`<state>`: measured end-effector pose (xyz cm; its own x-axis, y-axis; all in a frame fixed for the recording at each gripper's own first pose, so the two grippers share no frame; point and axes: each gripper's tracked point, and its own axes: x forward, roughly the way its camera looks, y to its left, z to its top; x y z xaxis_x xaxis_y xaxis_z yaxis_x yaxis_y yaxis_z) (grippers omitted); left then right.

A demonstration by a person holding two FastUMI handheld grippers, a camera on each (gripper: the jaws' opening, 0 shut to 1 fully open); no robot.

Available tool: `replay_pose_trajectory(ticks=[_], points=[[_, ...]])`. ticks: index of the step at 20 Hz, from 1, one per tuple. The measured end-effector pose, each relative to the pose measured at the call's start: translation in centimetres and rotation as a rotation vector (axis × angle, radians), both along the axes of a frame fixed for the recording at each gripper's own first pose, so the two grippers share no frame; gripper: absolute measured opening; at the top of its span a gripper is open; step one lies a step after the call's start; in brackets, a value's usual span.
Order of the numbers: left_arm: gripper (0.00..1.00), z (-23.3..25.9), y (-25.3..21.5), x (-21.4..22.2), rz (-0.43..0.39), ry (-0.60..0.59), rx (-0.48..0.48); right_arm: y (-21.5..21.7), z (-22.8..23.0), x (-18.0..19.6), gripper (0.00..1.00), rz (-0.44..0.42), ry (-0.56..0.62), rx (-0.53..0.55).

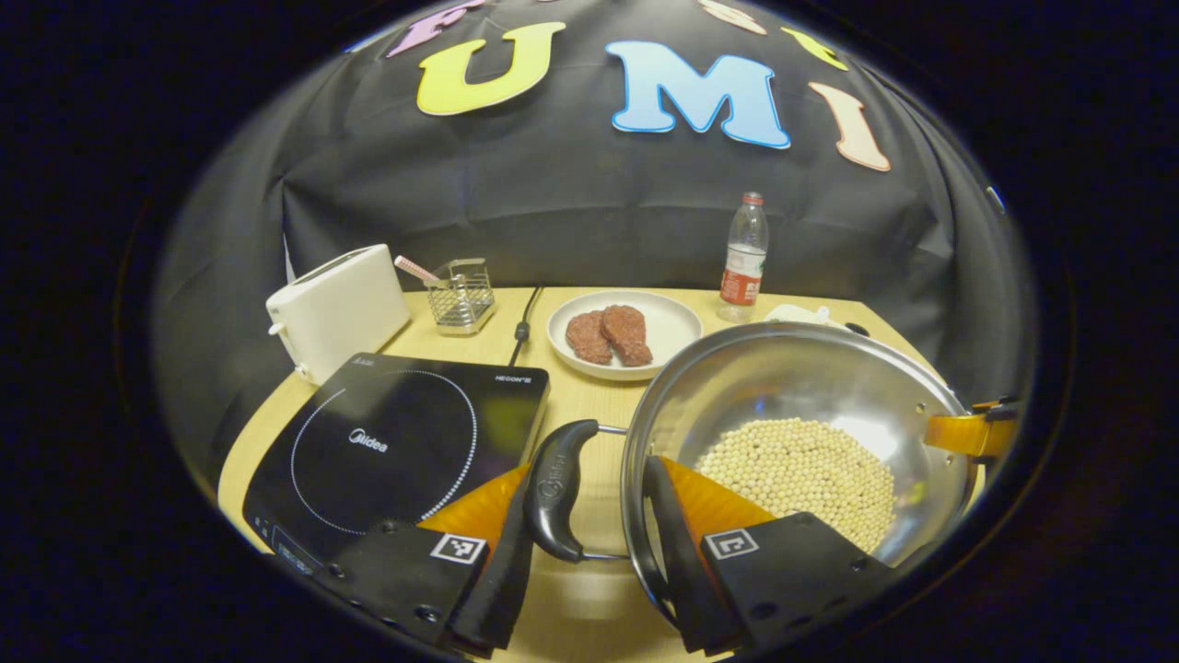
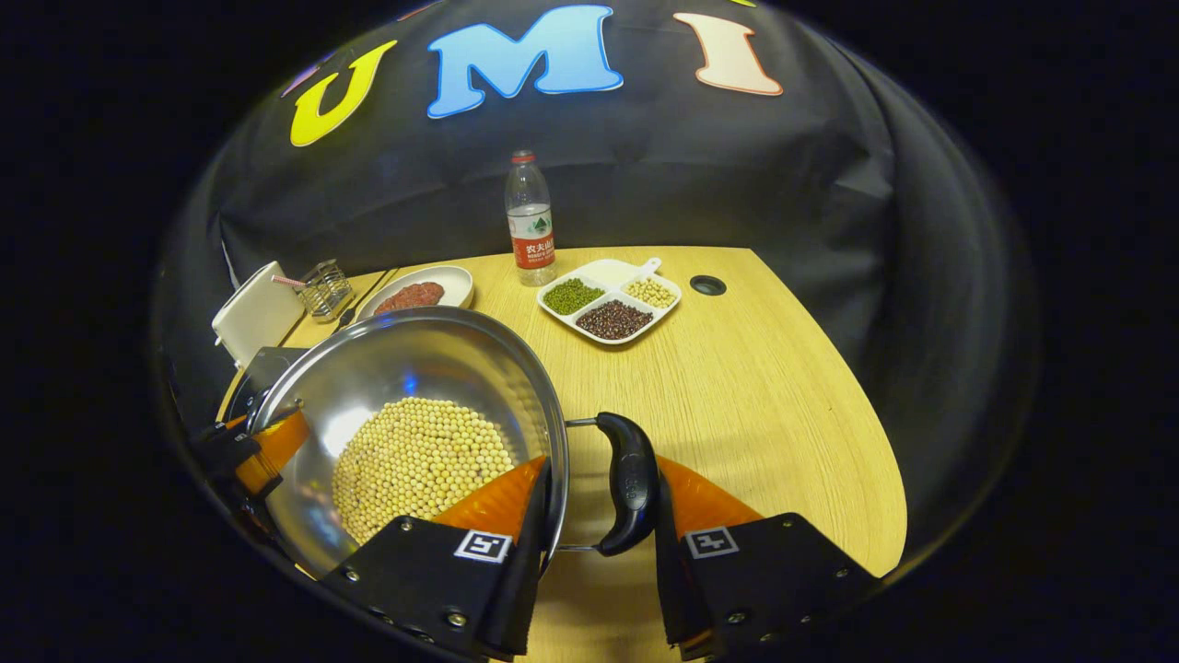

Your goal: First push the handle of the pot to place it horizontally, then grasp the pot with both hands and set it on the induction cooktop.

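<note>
in the left gripper view, the left gripper (image 1: 589, 516) straddles the black side handle (image 1: 557, 488) and rim of a steel pot (image 1: 792, 387) holding soybeans (image 1: 801, 474); one finger sits outside the handle, the other inside the bowl, both pressing in. the induction cooktop (image 1: 396, 442) lies just beside it on the wooden table (image 1: 589, 387), the pot off it. behind stand a white toaster (image 1: 336, 308), a wire basket (image 1: 461, 295), a plate of meat patties (image 1: 617, 333) and a water bottle (image 1: 742, 258). the right gripper (image 1: 976, 433) shows at the far rim.

in the right gripper view, the right gripper (image 2: 599, 502) clamps the opposite handle (image 2: 631, 483) and the pot's (image 2: 405, 368) rim the same way (one finger inside the bowl). a divided dish of beans (image 2: 608, 302) sits near the bottle (image 2: 530, 221).
</note>
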<state>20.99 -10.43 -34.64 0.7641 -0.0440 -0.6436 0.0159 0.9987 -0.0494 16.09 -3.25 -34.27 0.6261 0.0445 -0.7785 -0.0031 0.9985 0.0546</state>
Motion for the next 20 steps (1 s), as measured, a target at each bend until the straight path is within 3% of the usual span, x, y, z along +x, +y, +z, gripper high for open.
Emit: replay_pose_trajectory(ticks=[3, 12, 15, 20], points=[[0.72, 0.8, 1.5, 0.3, -0.037, -0.012, -0.013, 1.4, 1.4, -0.9, 0.54, -0.036, -0.019, -0.013], [0.67, 1.7, 7.5, 1.1, -0.080, -0.038, -0.020, 7.2, 3.5, -2.0, 0.54, -0.090, -0.030, -0.022], [0.76, 1.8, 10.1, 1.4, -0.083, -0.038, -0.017, 9.6, 3.7, -2.2, 0.54, -0.094, -0.032, -0.017], [0.67, 1.7, 15.0, 1.7, -0.083, -0.046, -0.002, 14.2, 3.8, -2.5, 0.54, -0.096, -0.034, -0.002]])
